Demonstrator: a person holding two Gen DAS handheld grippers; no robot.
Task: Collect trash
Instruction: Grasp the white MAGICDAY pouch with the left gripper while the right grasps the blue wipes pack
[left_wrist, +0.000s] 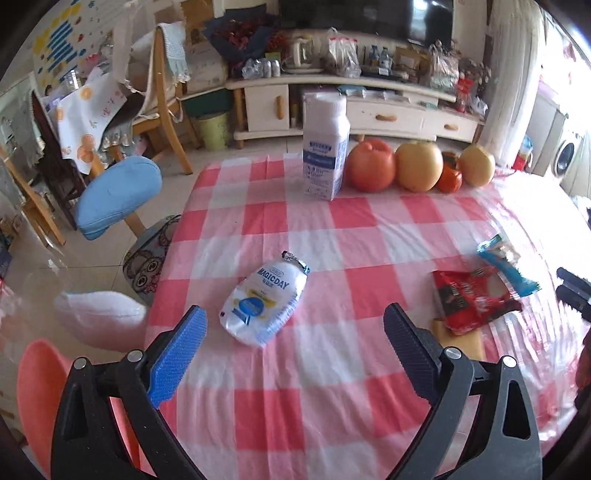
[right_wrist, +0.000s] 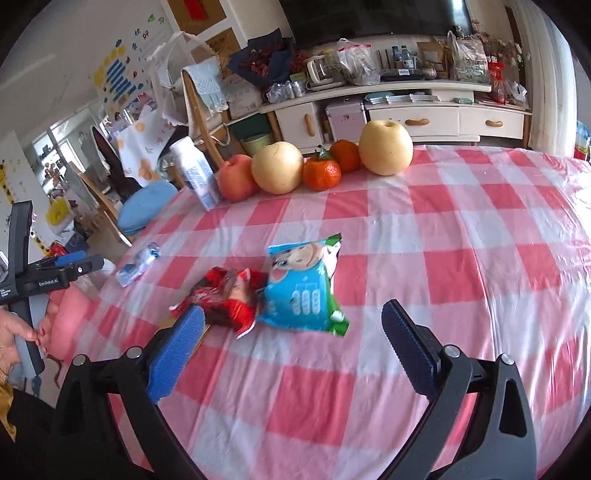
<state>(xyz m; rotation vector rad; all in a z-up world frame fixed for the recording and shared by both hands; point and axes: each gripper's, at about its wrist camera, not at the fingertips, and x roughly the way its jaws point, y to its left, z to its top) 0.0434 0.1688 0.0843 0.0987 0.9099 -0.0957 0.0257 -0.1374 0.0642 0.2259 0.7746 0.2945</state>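
Right now, through the left wrist camera, my left gripper (left_wrist: 293, 325) hangs spread wide with nothing between its fingers, low over the pink-and-white checked tablecloth (left_wrist: 351, 240). A white MAGICDAY wrapper (left_wrist: 263, 300) lies flat on the cloth just ahead, nearer the blue-padded finger. Off to the right, a red wrapper (left_wrist: 471, 301) and a blue wrapper (left_wrist: 506, 266) lie touching. At the far edge stand a white milk carton (left_wrist: 325, 146) and a row of fruit (left_wrist: 402, 166).

Through the right wrist camera, my right gripper (right_wrist: 293, 325) is likewise released and empty. The red wrapper (right_wrist: 225, 297) sits just beyond its blue-padded finger, with the blue wrapper (right_wrist: 301, 286) beside it, overlapping its edge. The left gripper (right_wrist: 68, 264) shows at the left, over the table edge, near the white wrapper (right_wrist: 138, 264).
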